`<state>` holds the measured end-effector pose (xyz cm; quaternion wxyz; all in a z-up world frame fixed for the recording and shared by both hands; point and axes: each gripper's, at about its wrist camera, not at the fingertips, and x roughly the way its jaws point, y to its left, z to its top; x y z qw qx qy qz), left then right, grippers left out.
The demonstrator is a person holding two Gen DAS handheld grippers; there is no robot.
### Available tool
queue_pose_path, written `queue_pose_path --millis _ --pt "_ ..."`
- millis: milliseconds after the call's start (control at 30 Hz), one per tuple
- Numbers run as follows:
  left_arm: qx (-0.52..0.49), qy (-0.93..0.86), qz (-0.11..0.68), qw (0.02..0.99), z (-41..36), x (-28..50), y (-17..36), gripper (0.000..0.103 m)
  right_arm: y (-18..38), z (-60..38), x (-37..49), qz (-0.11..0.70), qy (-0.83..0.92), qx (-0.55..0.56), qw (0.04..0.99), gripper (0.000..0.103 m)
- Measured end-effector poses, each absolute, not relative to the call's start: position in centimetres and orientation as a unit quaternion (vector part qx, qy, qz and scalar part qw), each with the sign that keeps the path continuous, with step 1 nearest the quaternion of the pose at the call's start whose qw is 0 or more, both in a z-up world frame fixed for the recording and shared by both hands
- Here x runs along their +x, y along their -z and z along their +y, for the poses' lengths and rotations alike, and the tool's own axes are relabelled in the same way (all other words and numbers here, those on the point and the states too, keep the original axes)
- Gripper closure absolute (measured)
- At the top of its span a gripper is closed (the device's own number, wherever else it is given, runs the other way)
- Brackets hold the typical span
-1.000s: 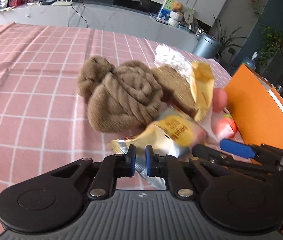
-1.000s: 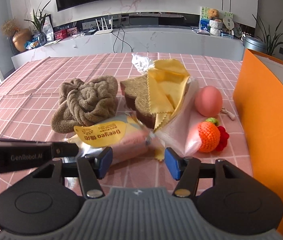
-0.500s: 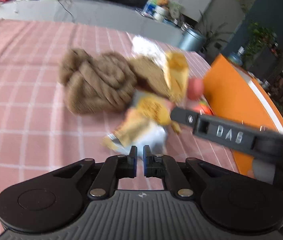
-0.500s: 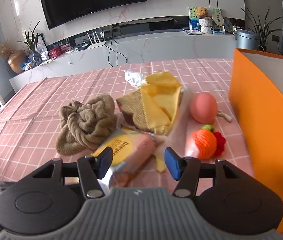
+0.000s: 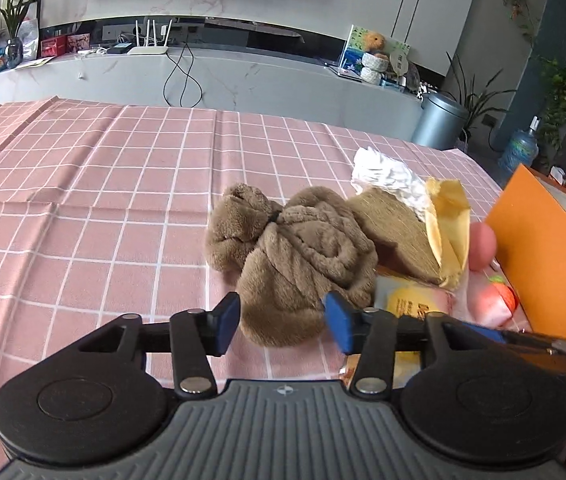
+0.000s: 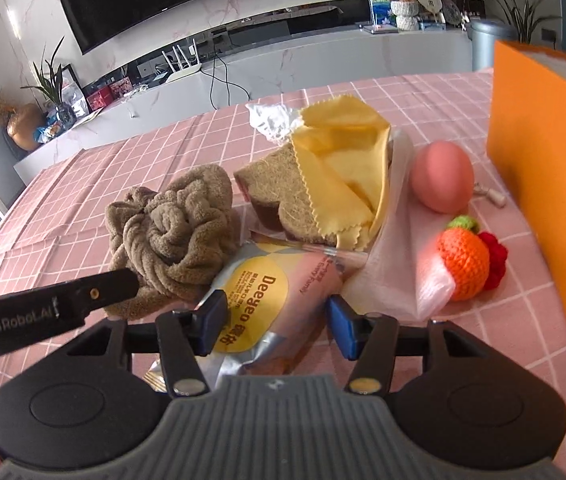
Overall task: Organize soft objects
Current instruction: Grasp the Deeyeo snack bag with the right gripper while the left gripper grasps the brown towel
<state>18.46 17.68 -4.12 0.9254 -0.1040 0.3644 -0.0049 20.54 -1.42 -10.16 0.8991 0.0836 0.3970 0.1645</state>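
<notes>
brown towel (image 5: 299, 264) between just-opened left tongs (image 5: 281, 322)

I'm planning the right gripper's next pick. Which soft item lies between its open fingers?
The pink-and-yellow snack packet; it lies between the right gripper's fingers, while the brown towel and crocheted orange sit off to either side.

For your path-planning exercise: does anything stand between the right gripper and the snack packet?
Nothing visible does. The right gripper has its jaws open astride the near end of the snack packet, pads apart from it. The brown towel lies left of it and the crochet orange right, both aside.
</notes>
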Motion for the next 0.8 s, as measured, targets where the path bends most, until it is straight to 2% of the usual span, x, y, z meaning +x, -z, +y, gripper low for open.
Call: queue_pose_path --millis 233,433,533,600,733,800 --pt "-0.108 -0.003 0.372 0.922 18.0 20.0 5.1 0.034 11.0 -1.8 20.6 0.394 -0.174 0.096 0.897 0.049" --pt "-0.122 0.002 0.381 0.916 17.7 21.2 5.7 0.033 11.2 -1.4 20.1 0.387 -0.17 0.083 0.902 0.063" --pt "-0.13 0.007 0.382 0.915 17.4 21.4 5.9 0.049 11.1 -1.5 20.1 0.39 -0.172 0.085 0.901 0.067" --pt "-0.135 0.017 0.383 0.914 17.1 21.4 5.8 0.066 11.0 -1.5 20.1 0.388 -0.173 0.084 0.902 0.071" --pt "-0.129 0.019 0.383 0.915 16.5 20.8 5.6 0.079 10.5 -2.0 20.1 0.387 -0.174 0.094 0.901 0.084" --pt "-0.13 0.022 0.384 0.914 16.4 20.3 5.4 0.084 10.3 -2.1 19.9 0.386 -0.179 0.088 0.901 0.086"
